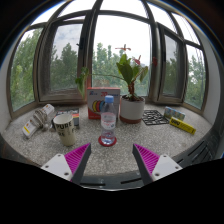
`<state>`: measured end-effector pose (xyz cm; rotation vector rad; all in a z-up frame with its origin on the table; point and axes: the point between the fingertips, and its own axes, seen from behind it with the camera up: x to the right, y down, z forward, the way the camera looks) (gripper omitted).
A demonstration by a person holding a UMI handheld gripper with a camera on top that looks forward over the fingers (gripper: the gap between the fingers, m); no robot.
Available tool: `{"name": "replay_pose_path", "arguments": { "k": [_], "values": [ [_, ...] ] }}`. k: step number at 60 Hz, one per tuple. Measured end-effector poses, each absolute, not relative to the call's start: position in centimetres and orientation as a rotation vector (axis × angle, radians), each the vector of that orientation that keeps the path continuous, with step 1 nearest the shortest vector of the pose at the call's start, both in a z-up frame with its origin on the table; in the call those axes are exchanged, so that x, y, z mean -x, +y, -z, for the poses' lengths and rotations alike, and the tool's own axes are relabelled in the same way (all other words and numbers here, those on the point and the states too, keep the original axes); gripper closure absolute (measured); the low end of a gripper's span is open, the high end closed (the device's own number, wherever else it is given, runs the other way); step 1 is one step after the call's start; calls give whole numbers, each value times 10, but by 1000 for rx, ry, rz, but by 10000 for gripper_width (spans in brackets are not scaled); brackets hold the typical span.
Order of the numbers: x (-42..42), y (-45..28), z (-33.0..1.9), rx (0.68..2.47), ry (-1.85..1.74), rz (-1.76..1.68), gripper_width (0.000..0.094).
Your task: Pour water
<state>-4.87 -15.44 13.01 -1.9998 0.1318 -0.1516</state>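
Observation:
A clear plastic water bottle with a blue cap (108, 121) stands upright on a red coaster on the speckled stone counter (115, 155), just ahead of my fingers and a little left of their midline. A grey mug (64, 128) stands to its left. My gripper (112, 160) is open and empty, its magenta pads (76, 158) spread wide over bare counter short of the bottle.
A potted plant in a white pot (131, 104) and a colourful box (101, 100) stand behind the bottle at the bay window. A white package (38, 121) lies at the left. A dark patterned item (154, 117) and a yellow object (183, 125) lie at the right.

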Motion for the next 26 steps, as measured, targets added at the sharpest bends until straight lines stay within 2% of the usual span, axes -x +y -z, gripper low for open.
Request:
{"name": "replay_pose_path", "arguments": {
  "k": [10,26],
  "values": [
    [52,-186,-137,1995,136,168,80],
    [47,-196,-146,1975,127,187,79]
  ]
}}
